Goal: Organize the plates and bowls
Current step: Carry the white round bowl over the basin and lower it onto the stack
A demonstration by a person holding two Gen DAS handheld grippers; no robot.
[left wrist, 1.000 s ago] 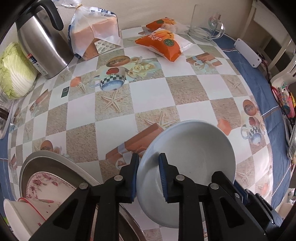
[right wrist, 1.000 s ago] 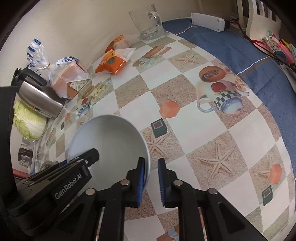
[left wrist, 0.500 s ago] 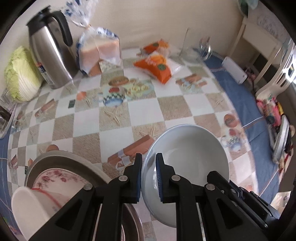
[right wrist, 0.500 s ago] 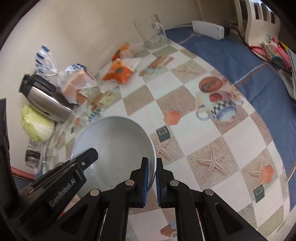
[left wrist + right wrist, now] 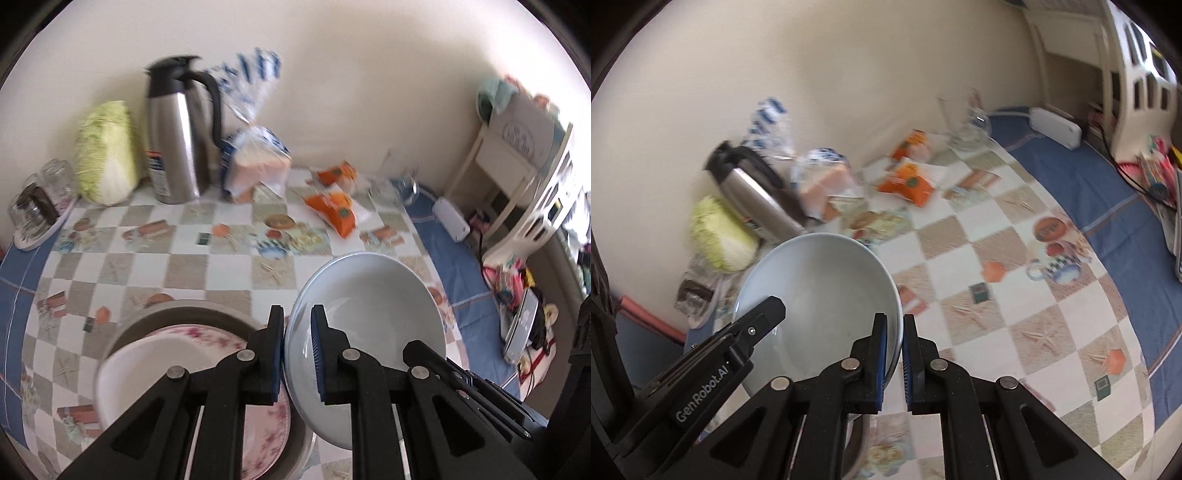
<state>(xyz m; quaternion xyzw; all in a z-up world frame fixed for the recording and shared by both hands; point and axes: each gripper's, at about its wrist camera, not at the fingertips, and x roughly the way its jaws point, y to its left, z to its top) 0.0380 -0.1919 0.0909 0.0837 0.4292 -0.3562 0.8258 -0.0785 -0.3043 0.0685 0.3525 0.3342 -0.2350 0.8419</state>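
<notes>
Both the left gripper and right gripper clench the pale bowl's rim, mid-carry; next, stack it in the basin at nine o'clock.

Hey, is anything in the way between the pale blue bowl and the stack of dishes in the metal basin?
Nothing visible is. The pale blue bowl, clamped at its rim by both the left hand-held gripper and the right hand-held gripper, is right beside the metal basin. A white bowl already lies on the flowered plate there.
</notes>
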